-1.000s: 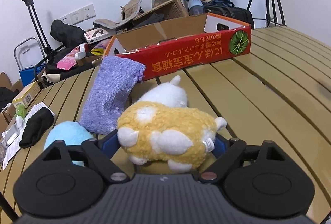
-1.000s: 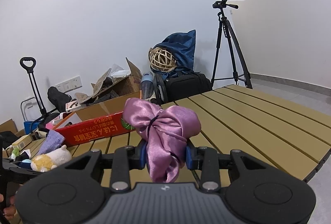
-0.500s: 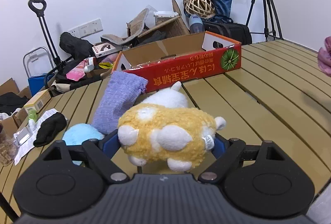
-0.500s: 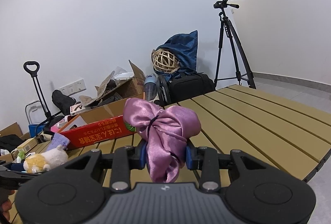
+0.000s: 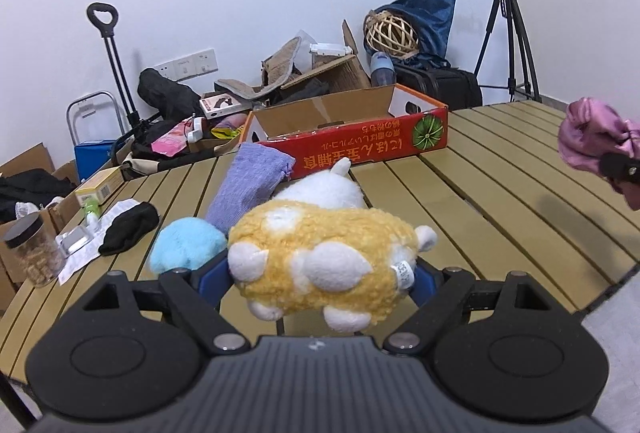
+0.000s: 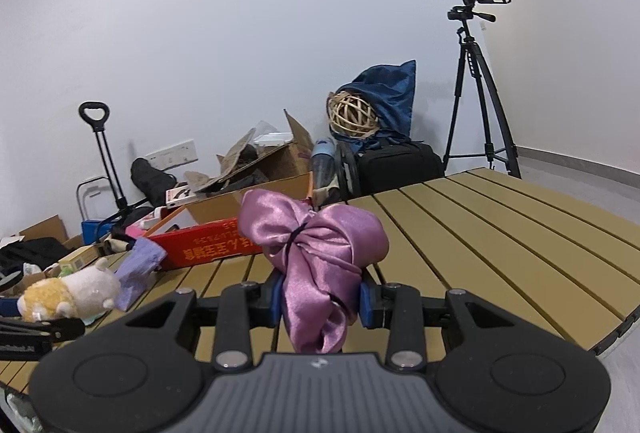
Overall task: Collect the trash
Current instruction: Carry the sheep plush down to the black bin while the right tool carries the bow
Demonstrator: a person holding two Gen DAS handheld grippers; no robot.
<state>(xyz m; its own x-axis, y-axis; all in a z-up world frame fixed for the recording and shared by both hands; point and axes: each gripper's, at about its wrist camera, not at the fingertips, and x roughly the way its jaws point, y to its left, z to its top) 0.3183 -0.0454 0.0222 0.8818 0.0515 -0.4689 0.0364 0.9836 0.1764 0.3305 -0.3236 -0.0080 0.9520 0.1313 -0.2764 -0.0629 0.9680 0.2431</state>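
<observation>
Two grippers each clamp one soft thing above the slatted worktop (image 5: 500, 193): left gripper (image 5: 320, 275) squeezes the yellow plush toy (image 5: 320, 253), right gripper (image 6: 320, 299) the purple satin pouch (image 6: 316, 257). Red cardboard box (image 5: 360, 149) sits at twelve o'clock.

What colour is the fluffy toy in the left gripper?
The plush toy is yellow with white patches, clearest in the left wrist view.

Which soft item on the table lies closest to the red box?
The lilac knitted pouch: its top reaches the red box; the blue plush and black cloth lie farther.
</observation>
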